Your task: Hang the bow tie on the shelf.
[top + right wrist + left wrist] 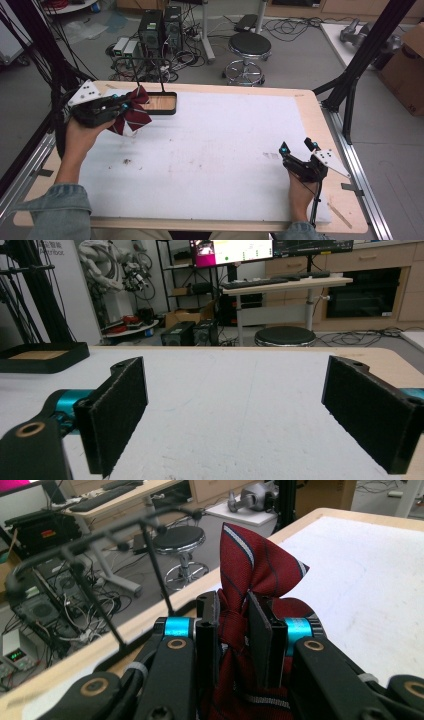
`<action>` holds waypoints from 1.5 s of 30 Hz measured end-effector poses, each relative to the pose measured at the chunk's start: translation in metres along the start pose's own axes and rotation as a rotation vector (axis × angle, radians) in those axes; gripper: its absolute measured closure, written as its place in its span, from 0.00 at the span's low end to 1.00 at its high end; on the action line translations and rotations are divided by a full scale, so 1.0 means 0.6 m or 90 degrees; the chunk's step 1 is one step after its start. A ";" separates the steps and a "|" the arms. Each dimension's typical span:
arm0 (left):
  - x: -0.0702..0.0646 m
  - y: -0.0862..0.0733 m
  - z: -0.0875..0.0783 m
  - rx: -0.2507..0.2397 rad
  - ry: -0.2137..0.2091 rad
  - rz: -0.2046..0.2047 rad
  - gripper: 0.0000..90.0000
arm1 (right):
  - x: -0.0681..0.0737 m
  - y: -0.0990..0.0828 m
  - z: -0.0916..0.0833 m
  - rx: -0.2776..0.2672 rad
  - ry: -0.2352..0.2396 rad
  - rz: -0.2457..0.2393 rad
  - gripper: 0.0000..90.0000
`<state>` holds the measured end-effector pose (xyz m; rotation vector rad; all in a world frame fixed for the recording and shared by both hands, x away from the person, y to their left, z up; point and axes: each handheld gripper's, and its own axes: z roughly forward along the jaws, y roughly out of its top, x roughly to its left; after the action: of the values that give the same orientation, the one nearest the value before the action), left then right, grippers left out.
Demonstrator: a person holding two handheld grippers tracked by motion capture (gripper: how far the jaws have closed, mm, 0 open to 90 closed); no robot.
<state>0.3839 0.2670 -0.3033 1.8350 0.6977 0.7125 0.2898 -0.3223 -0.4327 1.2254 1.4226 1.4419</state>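
Left gripper [234, 625] was clamped on one dark red striped bow tie [260, 562], its jaws nearly closed on the knot; one wing rose above the fingers [207, 622], the rest hung below them. In the high view, this gripper [117, 103] held the tie [134, 112] off the white mat [215, 150], just beside one black tray [161, 103] carrying a thin wire stand. Right gripper [240, 415] stood wide open and held nothing, pads [117, 407] apart over bare mat [235, 390]. In the high view it [299, 146] lay well apart from the tie. No writing on the tie or the grippers could be read.
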 end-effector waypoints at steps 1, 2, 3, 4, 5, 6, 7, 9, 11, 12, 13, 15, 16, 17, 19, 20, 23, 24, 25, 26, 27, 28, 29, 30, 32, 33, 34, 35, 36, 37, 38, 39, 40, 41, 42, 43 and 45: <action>0.001 0.008 0.010 -0.001 -0.005 -0.001 0.83 | 0.000 0.000 0.000 0.001 0.000 0.001 0.11; 0.001 0.016 0.020 0.001 -0.007 0.003 0.83 | 0.000 0.000 0.000 0.000 0.002 0.003 0.11; 0.000 0.024 0.030 0.006 -0.005 0.012 0.83 | -0.001 0.000 0.000 0.001 0.002 0.004 0.11; -0.002 0.032 0.041 0.008 -0.008 0.018 0.83 | -0.001 0.000 0.000 0.001 0.002 0.007 0.11; -0.003 0.040 0.052 0.008 -0.012 0.022 0.83 | -0.001 0.000 0.000 0.002 0.002 0.007 0.11; -0.005 0.047 0.063 0.008 -0.014 0.025 0.83 | -0.001 0.000 0.000 0.002 0.002 0.009 0.11; -0.007 0.055 0.074 0.008 -0.016 0.030 0.83 | -0.002 0.000 0.000 -0.001 0.003 0.008 0.11; -0.010 0.069 0.095 0.008 -0.013 0.041 0.83 | -0.002 0.000 0.001 0.001 0.001 0.009 0.11; -0.011 0.081 0.114 0.003 -0.012 0.045 0.83 | -0.003 -0.001 0.001 0.002 0.004 0.012 0.11; -0.011 0.086 0.123 0.003 -0.011 0.048 0.83 | -0.003 -0.001 0.001 0.002 0.004 0.012 0.11; -0.011 0.092 0.132 0.002 -0.007 0.050 0.83 | -0.004 -0.001 0.002 0.002 0.005 0.011 0.11; -0.009 0.102 0.148 0.000 -0.010 0.052 0.83 | -0.004 -0.001 0.002 0.002 0.006 0.012 0.11; -0.008 0.107 0.156 -0.002 -0.011 0.055 0.83 | -0.004 -0.001 0.002 0.002 0.006 0.012 0.11; -0.007 0.112 0.163 -0.005 -0.010 0.057 0.83 | -0.004 -0.001 0.002 0.002 0.006 0.013 0.11; -0.006 0.121 0.177 -0.009 -0.006 0.066 0.83 | -0.004 -0.001 0.002 0.004 0.006 0.014 0.11; -0.005 0.125 0.184 -0.011 -0.004 0.064 0.83 | -0.004 -0.001 0.002 0.005 0.006 0.016 0.11; -0.003 0.135 0.202 -0.008 0.006 0.068 0.83 | -0.004 -0.001 0.002 0.007 0.007 0.020 0.11; -0.003 0.139 0.208 -0.004 0.014 0.070 0.83 | -0.004 -0.001 0.002 0.006 0.008 0.018 0.11; -0.002 0.141 0.214 -0.005 0.017 0.067 0.83 | -0.005 -0.001 0.003 0.006 0.008 0.019 0.11; 0.000 0.143 0.218 -0.006 0.019 0.065 0.83 | -0.005 -0.001 0.003 0.006 0.008 0.019 0.11; 0.002 0.145 0.223 -0.004 0.025 0.065 0.83 | -0.005 -0.002 0.004 0.005 0.008 0.019 0.11; 0.004 0.146 0.228 -0.006 0.024 0.063 0.83 | -0.005 -0.002 0.004 0.005 0.008 0.019 0.11; 0.006 0.147 0.233 -0.005 0.024 0.060 0.83 | -0.006 -0.002 0.004 0.006 0.008 0.019 0.11; 0.007 0.147 0.238 -0.002 0.027 0.066 0.83 | -0.006 -0.002 0.004 0.007 0.007 0.022 0.11; 0.010 0.148 0.247 0.001 0.034 0.065 0.83 | -0.006 -0.002 0.004 0.007 0.009 0.024 0.11; 0.012 0.149 0.250 0.000 0.037 0.065 0.83 | -0.006 -0.002 0.004 0.007 0.009 0.026 0.11; 0.013 0.149 0.253 -0.005 0.037 0.061 0.83 | -0.006 -0.002 0.004 0.007 0.009 0.026 0.11; 0.015 0.150 0.256 -0.002 0.041 0.062 0.83 | -0.006 -0.002 0.004 0.007 0.009 0.026 0.11; 0.017 0.152 0.259 0.004 0.045 0.065 0.83 | -0.006 -0.002 0.004 0.007 0.011 0.027 0.11; 0.020 0.154 0.262 0.007 0.049 0.067 0.83 | -0.007 -0.002 0.004 0.008 0.012 0.028 0.11; 0.023 0.156 0.264 0.005 0.052 0.064 0.83 | -0.007 -0.002 0.003 0.010 0.012 0.030 0.11; 0.027 0.159 0.266 0.001 0.051 0.058 0.83 | -0.007 -0.002 0.003 0.011 0.011 0.030 0.11; 0.029 0.162 0.267 -0.005 0.054 0.055 0.83 | -0.007 -0.002 0.003 0.011 0.011 0.030 0.11; 0.032 0.165 0.269 -0.004 0.059 0.058 0.83 | -0.008 -0.002 0.003 0.010 0.011 0.032 0.11; 0.035 0.168 0.272 0.003 0.060 0.062 0.83 | -0.008 -0.002 0.003 0.011 0.012 0.034 0.11; 0.037 0.171 0.275 0.013 0.068 0.071 0.83 | -0.008 -0.003 0.003 0.009 0.012 0.034 0.11; 0.042 0.174 0.280 0.013 0.070 0.071 0.83 | -0.009 -0.002 0.004 0.010 0.012 0.034 0.11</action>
<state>0.5395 0.1514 -0.2557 1.8763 0.6795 0.8875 0.2930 -0.3265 -0.4350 1.2714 1.4260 1.4850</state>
